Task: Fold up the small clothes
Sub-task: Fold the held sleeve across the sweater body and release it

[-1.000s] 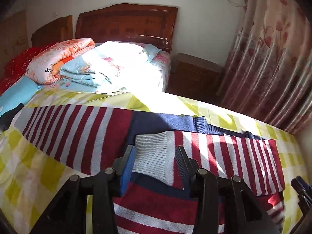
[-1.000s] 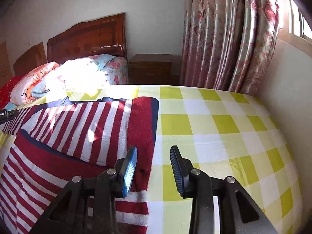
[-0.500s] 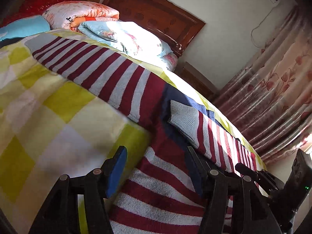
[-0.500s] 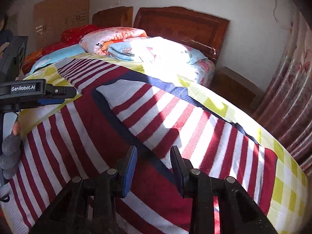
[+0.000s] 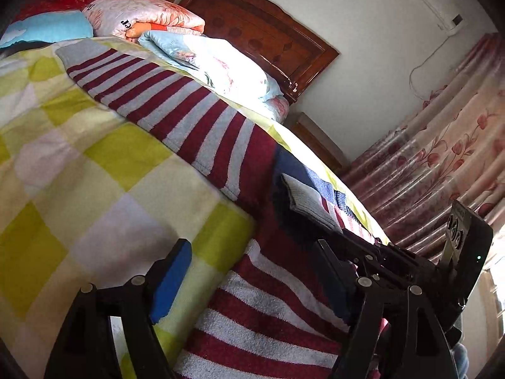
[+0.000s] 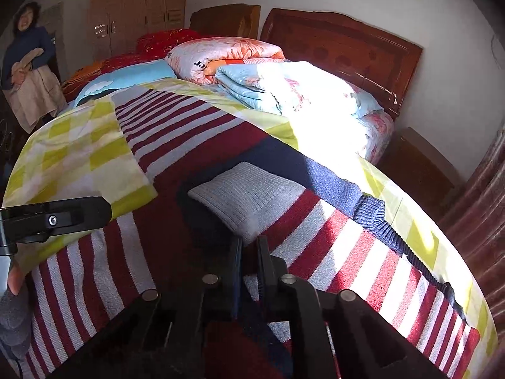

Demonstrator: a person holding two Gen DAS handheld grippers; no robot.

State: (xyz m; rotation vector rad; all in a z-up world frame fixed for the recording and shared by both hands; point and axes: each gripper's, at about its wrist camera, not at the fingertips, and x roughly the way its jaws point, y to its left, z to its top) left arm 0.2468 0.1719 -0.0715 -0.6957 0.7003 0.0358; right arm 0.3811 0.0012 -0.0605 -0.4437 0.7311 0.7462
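A red-and-white striped sweater point(image 6: 176, 189) with a navy collar band point(image 6: 356, 199) lies flat on a yellow checked bed cover point(image 6: 79, 161). One sleeve is folded across its chest, its grey cuff point(image 6: 249, 199) lying mid-body; the other sleeve point(image 5: 151, 94) stretches out to the left. My right gripper point(image 6: 249, 249) is shut on the folded sleeve just below the grey cuff. My left gripper point(image 5: 252, 271) is open, low over the sweater's left edge point(image 5: 268, 309), one blue pad point(image 5: 172, 279) above the cover. The right gripper also shows in the left wrist view point(image 5: 356, 246).
Folded quilts point(image 6: 284, 85) and pillows point(image 6: 227, 53) are piled at the wooden headboard point(image 6: 344, 41). A nightstand point(image 6: 419, 161) and floral curtains point(image 5: 442, 158) stand to the right. A person point(image 6: 28, 72) holding cloth stands at far left by wardrobes.
My right gripper has moved in over the folded sleeve and closed on it near the cuff. My left gripper has slid further left and down beside the sweater's edge, still open.
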